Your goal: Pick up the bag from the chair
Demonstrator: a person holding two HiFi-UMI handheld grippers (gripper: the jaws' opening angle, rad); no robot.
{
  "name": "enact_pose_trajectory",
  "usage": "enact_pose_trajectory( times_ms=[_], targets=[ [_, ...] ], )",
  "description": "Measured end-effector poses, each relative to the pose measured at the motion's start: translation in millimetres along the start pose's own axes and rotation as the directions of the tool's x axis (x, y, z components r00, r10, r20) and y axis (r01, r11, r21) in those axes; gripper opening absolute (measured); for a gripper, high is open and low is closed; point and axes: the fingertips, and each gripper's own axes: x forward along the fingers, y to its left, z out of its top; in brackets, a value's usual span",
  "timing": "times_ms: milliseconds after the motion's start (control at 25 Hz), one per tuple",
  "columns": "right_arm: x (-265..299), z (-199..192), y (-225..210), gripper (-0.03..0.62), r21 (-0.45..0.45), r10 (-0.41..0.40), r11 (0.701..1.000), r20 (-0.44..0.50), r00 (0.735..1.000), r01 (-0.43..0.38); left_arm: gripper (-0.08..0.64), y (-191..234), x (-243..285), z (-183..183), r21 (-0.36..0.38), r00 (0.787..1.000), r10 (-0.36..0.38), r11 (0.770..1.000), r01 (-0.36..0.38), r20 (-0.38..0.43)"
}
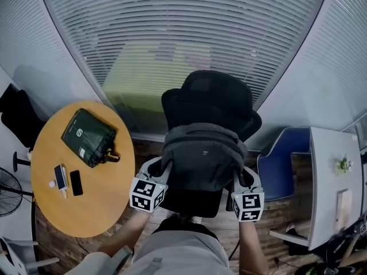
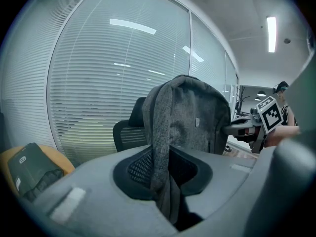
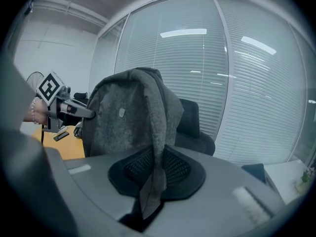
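**A:** Head view first. Where is the bag?

**B:** The grey backpack [image 1: 203, 153] stands upright over the seat of the black office chair [image 1: 209, 99], in front of its backrest. The left gripper [image 1: 162, 169] is at its left edge and the right gripper [image 1: 239, 180] at its right edge. Whether it touches the seat, I cannot tell.

**A:** Left gripper view?

**B:** The jaws are clamped on a grey shoulder strap [image 2: 160, 167], which runs up from between them to the backpack's top.

**A:** Right gripper view?

**B:** Its jaws are closed on the other strap [image 3: 157, 164], pinched between the pads, with the backpack's body just beyond.
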Motion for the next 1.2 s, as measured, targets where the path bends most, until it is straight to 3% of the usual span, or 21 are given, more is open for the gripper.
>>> enact_pose_trajectory(
  times_ms=[1200],
  targets=[
    [-68,64,8,0.048,-0.010,-0.004,1.000,0.076,0.997,0.005,0.064,-24,-61,60,0.024,0.996,-0.017,1.000,0.015,0.092]
  ],
)
